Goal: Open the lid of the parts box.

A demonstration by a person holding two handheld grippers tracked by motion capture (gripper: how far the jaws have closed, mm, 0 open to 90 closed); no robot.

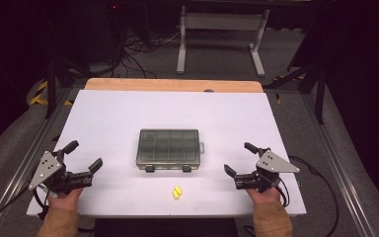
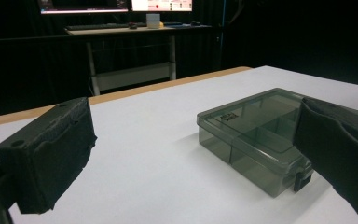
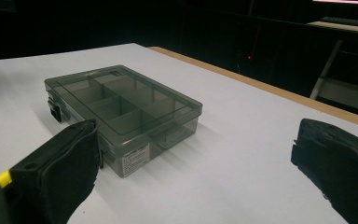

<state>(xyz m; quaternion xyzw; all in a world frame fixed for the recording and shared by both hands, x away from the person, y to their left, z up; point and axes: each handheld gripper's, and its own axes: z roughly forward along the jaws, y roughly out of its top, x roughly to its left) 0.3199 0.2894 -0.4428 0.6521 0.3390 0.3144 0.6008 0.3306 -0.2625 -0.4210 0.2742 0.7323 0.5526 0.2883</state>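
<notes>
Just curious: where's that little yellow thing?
In the high view, the yellow piece lies on the white table near its front edge, just before the closed grey box.

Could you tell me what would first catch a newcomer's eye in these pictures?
A smoky clear box with compartments sits shut at the middle of the white table. A small yellow piece lies in front of it, near the table's edge. The left gripper and right gripper flank the box, both open.

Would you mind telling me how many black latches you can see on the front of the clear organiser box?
2. Both sit on the box's near edge, facing the person: the left latch and the right latch. None seems hidden.
</notes>
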